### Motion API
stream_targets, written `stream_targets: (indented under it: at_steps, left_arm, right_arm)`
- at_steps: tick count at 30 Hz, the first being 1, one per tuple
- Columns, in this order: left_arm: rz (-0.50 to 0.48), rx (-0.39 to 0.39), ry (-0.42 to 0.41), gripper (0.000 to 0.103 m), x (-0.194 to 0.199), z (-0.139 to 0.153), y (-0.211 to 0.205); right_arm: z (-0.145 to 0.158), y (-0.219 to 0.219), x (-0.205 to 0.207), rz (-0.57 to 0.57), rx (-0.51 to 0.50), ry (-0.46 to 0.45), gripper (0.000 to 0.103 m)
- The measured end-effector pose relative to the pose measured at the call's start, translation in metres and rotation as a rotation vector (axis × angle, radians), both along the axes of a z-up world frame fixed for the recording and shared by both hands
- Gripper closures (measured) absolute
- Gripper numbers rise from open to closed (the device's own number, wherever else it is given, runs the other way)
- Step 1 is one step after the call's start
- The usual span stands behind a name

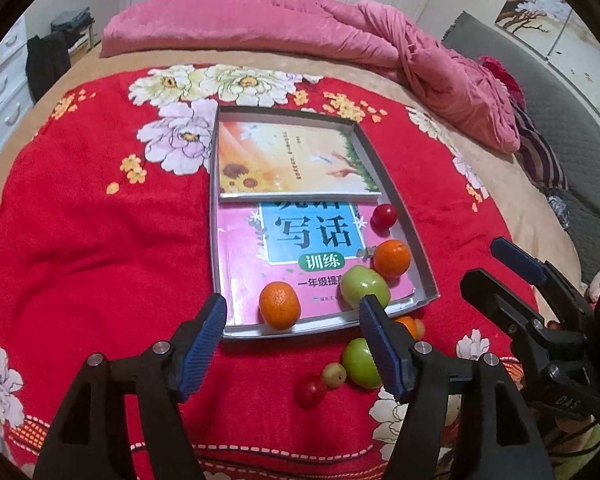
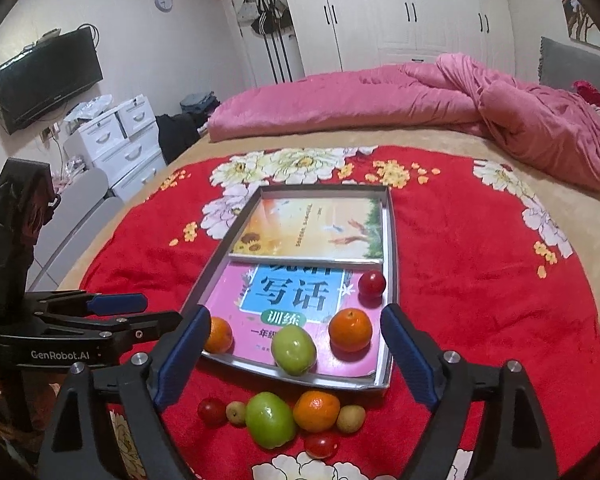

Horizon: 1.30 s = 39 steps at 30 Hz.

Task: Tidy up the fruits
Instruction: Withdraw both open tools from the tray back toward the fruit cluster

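Note:
A shallow grey tray [image 1: 416, 248] [image 2: 392, 264] lies on the red blanket with two books inside. On the pink book rest an orange [image 1: 279, 305] [image 2: 219, 335], a green fruit [image 1: 365, 287] [image 2: 294, 350], another orange [image 1: 392, 258] [image 2: 350, 329] and a red fruit [image 1: 384, 218] [image 2: 372, 284]. In front of the tray lie several loose fruits, among them a green one [image 2: 270, 420] [image 1: 362, 363] and an orange [image 2: 317, 410]. My left gripper [image 1: 292, 316] [image 2: 156, 310] hovers open over the tray's near-left corner. My right gripper [image 2: 295, 314] [image 1: 486, 262] hovers open above the near edge. Neither holds anything.
The flowered red blanket [image 1: 100, 240] covers a round beige bed. A rumpled pink quilt [image 2: 500, 112] lies along the far side. White drawers [image 2: 120, 140] and a wall television [image 2: 48, 80] stand to the left, and wardrobes stand behind.

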<state>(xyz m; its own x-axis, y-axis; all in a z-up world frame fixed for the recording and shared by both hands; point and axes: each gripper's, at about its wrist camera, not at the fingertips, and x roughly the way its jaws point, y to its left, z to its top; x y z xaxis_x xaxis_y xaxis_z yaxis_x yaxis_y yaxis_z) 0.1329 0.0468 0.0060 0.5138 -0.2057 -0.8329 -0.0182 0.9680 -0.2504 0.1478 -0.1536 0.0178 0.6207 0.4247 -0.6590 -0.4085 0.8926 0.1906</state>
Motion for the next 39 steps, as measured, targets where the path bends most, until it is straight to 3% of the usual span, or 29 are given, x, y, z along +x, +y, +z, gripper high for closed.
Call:
stream_targets:
  at_steps: [17, 39]
  left_arm:
    - [0.011, 0.014, -0.069, 0.03, -0.015, 0.027, 0.004]
    - [-0.065, 0.041, -0.066, 0.03, -0.021, 0.024, -0.017]
  right_arm:
    - [0.02, -0.028, -0.005, -0.059, 0.023, -0.04, 0.011]
    - [0.017, -0.035, -0.012, -0.064, 0.002, -0.02, 0.011]
